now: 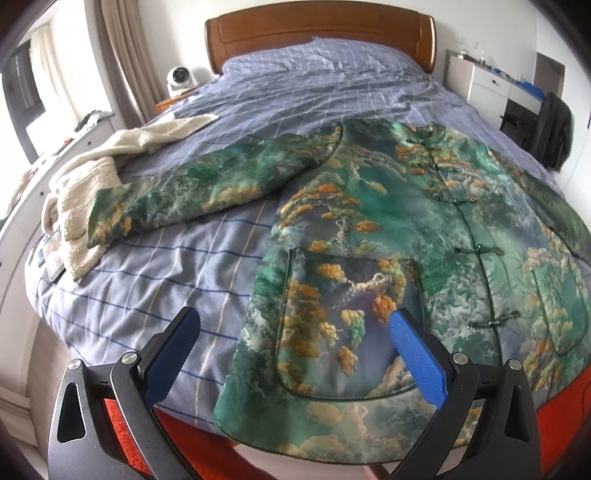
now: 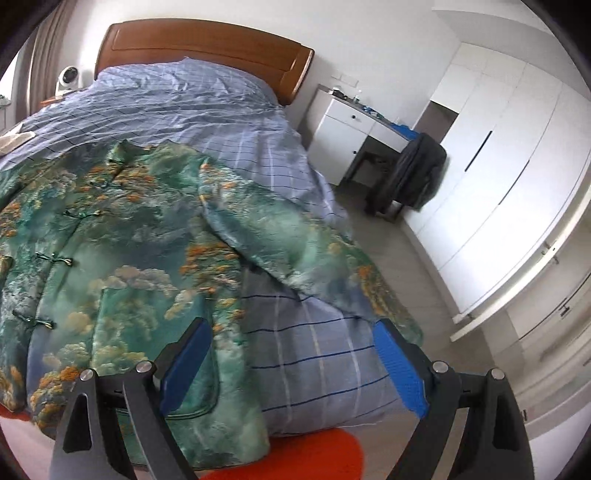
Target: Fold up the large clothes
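Observation:
A large green jacket (image 1: 388, 236) printed with orange trees and clouds lies face up and spread flat on the bed, its frog buttons closed. Its left sleeve (image 1: 207, 184) stretches out to the left. In the right wrist view the jacket (image 2: 110, 258) fills the left half, and its right sleeve (image 2: 303, 243) runs toward the bed's right edge. My left gripper (image 1: 295, 317) is open and empty above the jacket's lower left hem and pocket. My right gripper (image 2: 291, 328) is open and empty above the lower right hem and bare sheet.
The bed has a blue checked sheet (image 1: 155, 280) and a wooden headboard (image 1: 317, 33). A cream fleece garment (image 1: 92, 177) lies at the bed's left edge. A white desk (image 2: 351, 122), a chair draped with dark clothing (image 2: 413, 173) and white wardrobes (image 2: 517, 166) stand at the right.

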The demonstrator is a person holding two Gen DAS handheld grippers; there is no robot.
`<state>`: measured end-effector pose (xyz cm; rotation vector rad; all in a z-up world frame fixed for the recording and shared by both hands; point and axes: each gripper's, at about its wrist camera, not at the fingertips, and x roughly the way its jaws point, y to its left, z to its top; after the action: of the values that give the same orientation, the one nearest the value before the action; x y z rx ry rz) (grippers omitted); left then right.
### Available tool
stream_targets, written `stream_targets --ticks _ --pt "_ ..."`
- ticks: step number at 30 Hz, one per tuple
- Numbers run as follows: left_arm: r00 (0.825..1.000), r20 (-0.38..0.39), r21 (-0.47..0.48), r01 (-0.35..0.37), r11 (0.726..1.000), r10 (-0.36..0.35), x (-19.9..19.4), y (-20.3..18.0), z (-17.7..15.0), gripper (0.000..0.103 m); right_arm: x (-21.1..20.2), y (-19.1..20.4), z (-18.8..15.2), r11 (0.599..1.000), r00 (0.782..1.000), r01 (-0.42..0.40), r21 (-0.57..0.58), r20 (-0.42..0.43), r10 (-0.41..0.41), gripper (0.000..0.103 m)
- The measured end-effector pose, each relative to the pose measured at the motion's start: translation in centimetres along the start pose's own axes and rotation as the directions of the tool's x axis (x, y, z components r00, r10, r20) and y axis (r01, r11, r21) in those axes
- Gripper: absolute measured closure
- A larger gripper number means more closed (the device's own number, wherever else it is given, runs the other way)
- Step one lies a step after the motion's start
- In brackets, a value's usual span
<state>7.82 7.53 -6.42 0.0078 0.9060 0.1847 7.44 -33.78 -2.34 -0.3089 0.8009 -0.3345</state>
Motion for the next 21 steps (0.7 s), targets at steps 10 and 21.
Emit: stream_targets --ticks 10,21 --pt "1.0 -0.01 0.014 0.007 1.0 -0.007 0.3 -0.2 0.0 0.001 -0.5 -0.3 0.6 0.997 0.997 0.071 -0.04 0.005 -0.071 0.012" --pt "0.999 -0.032 0.005 -0.017 1.0 0.018 0.7 0.8 -1.0 0.001 7.5 -11.4 -4.4 0.865 0.967 -0.234 0.444 0.014 0.255 0.012"
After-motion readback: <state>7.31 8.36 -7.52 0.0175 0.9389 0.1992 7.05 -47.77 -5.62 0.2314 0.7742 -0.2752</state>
